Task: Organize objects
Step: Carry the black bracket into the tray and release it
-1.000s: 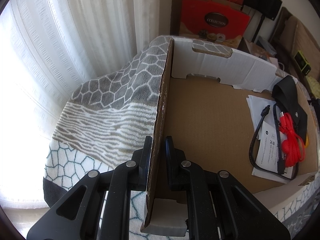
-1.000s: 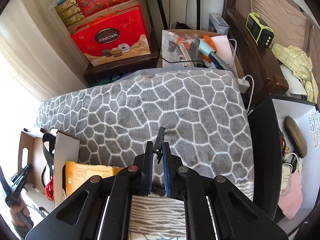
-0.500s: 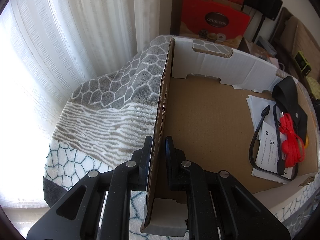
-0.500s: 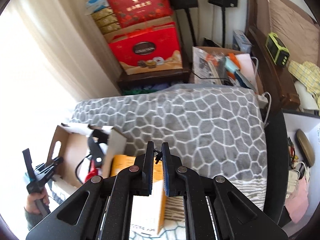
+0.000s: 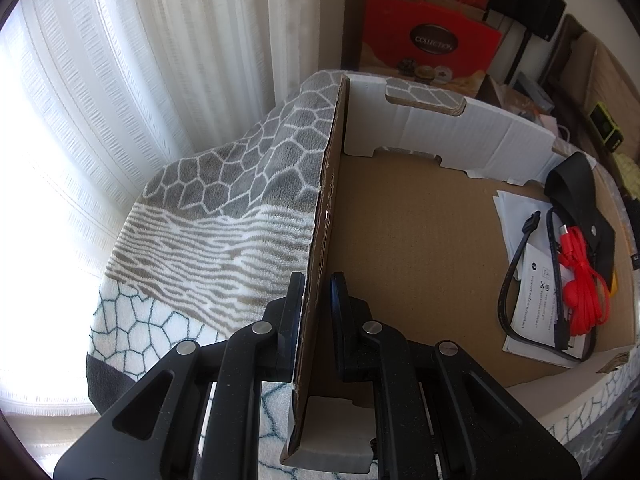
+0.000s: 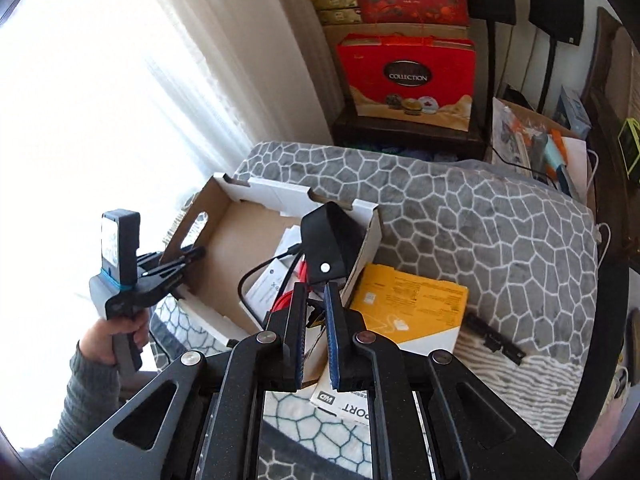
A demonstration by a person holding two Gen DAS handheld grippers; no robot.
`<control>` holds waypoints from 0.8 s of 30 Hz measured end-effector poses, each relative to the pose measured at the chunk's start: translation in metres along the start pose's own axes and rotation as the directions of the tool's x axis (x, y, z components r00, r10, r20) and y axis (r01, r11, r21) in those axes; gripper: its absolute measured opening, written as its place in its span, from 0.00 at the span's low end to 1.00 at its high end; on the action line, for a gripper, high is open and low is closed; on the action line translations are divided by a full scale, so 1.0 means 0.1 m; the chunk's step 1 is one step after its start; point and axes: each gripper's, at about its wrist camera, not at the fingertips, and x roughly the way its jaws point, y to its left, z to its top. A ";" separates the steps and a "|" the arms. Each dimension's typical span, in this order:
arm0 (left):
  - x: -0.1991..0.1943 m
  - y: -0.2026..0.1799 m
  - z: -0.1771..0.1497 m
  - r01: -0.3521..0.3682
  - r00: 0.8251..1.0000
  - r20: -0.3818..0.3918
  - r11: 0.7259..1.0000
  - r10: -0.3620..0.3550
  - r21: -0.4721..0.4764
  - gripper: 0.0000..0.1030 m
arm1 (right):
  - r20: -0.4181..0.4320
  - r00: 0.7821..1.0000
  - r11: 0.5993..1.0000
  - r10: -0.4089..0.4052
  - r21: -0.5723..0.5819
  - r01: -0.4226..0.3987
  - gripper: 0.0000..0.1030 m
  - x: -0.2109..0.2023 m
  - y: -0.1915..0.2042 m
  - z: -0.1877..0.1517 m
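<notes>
Fingers of the left gripper (image 5: 316,300) straddle the upright side wall of the cardboard box (image 5: 408,248), one on each side and closed against the cardboard at lower centre of the left wrist frame; beyond them the brown floor of the box runs to its white far wall, and at the right of the frame a black strap (image 5: 580,208), a red cable (image 5: 580,288), a black cable (image 5: 516,276) and white leaflets (image 5: 536,300) lie together on that floor; the box sits on a grey patterned blanket (image 5: 224,216), with white curtains (image 5: 120,80) filling the upper left; in the right wrist frame the right gripper (image 6: 316,308) hovers at lower centre with a narrow gap between its fingers and nothing clearly between them, just above the near corner of the box; a yellow and white carton (image 6: 416,300) lies beside the box at centre right, and a thin black bar (image 6: 496,338) rests on the blanket further right; a red gift box (image 6: 408,76) stands at top centre.
</notes>
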 end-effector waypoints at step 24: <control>-0.01 0.00 0.00 -0.002 1.000 -0.002 1.000 0.002 -0.001 0.10 | -0.206 0.977 0.995 -0.056 -0.097 0.037 0.11 0.73 0.28 -0.08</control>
